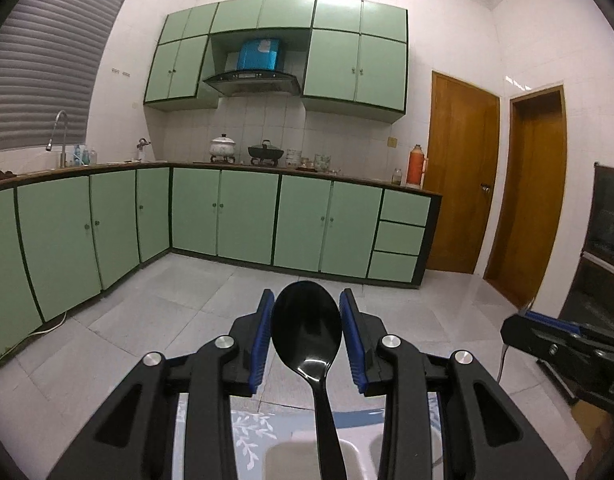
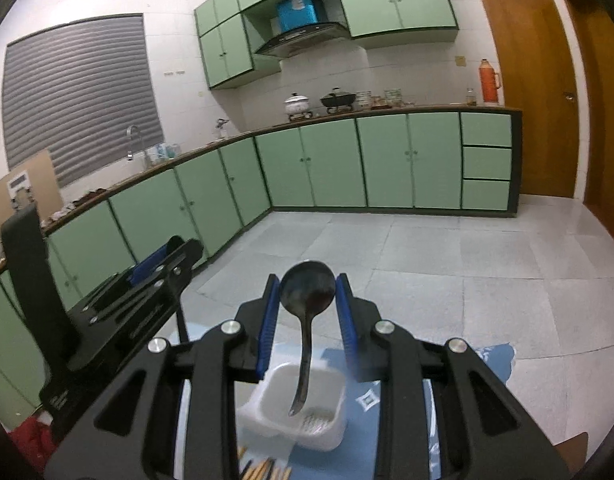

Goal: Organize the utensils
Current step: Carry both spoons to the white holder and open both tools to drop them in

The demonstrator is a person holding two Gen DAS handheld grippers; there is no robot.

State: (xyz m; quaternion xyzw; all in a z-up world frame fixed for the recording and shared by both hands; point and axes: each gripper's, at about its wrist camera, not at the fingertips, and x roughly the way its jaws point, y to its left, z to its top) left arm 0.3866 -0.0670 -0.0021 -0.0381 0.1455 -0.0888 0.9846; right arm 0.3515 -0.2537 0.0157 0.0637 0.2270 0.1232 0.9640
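Note:
My left gripper (image 1: 307,312) is shut on a glossy black plastic spoon (image 1: 307,332), gripping the bowl with the handle hanging down toward a white holder (image 1: 291,456). My right gripper (image 2: 307,300) is shut on a dark metal ladle-shaped spoon (image 2: 307,292), its handle hanging down over a white slotted utensil holder (image 2: 303,412) on a blue patterned cloth (image 2: 459,364). The left gripper (image 2: 163,264) shows at the left of the right wrist view; the right gripper (image 1: 555,336) shows at the right edge of the left wrist view.
Wooden chopstick tips (image 2: 263,470) lie near the holder's front. Green kitchen cabinets (image 1: 227,216), a countertop with pots (image 1: 223,148), a sink faucet (image 1: 61,128) and wooden doors (image 1: 459,172) stand beyond a tiled floor (image 2: 427,264). A dark cabinet (image 1: 603,248) is at right.

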